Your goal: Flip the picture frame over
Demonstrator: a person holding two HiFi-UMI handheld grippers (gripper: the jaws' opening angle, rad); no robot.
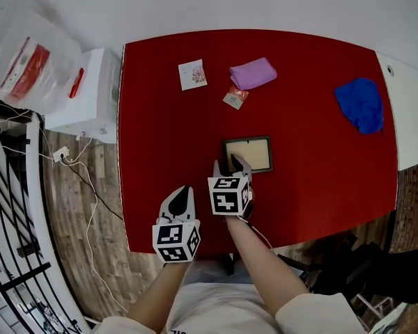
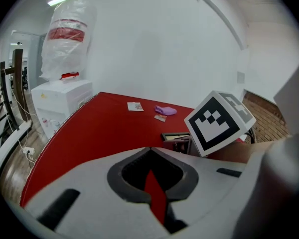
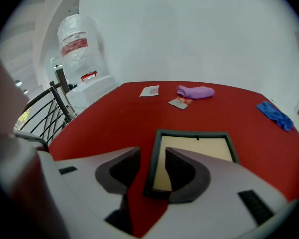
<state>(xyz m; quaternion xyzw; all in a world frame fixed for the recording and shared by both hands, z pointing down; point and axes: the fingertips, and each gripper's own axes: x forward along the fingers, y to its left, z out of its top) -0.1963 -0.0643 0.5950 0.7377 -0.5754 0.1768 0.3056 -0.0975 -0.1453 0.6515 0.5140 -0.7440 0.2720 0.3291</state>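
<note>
Step in hand: I judge this to be the approach for a grip on the picture frame (image 1: 248, 154) before I turn it over.
My right jaws: the right gripper (image 3: 152, 156) has its jaws spread wide and nothing is clamped between them.
My left jaws: the left gripper (image 2: 150, 156) has its jaws pressed together and empty, with only red worktop (image 1: 160, 117) showing through the slit.
Where the frame lies: flat on the worktop, beige panel up, just ahead of my right gripper (image 1: 228, 164) and well clear of my left gripper (image 1: 181, 193).
Frame against my right jaws: its left rail, near the corner closest to me, runs between the two jaws. One jaw is over the beige panel, the other over bare worktop outside the rail. I cannot tell whether either pad touches it.
Doing it well: get one jaw under that rail, close squarely across it, lift that side first, and roll the frame over gently.
Risk: a flat frame may slide away rather than lift, so my left jaws could steady the far side.
</note>
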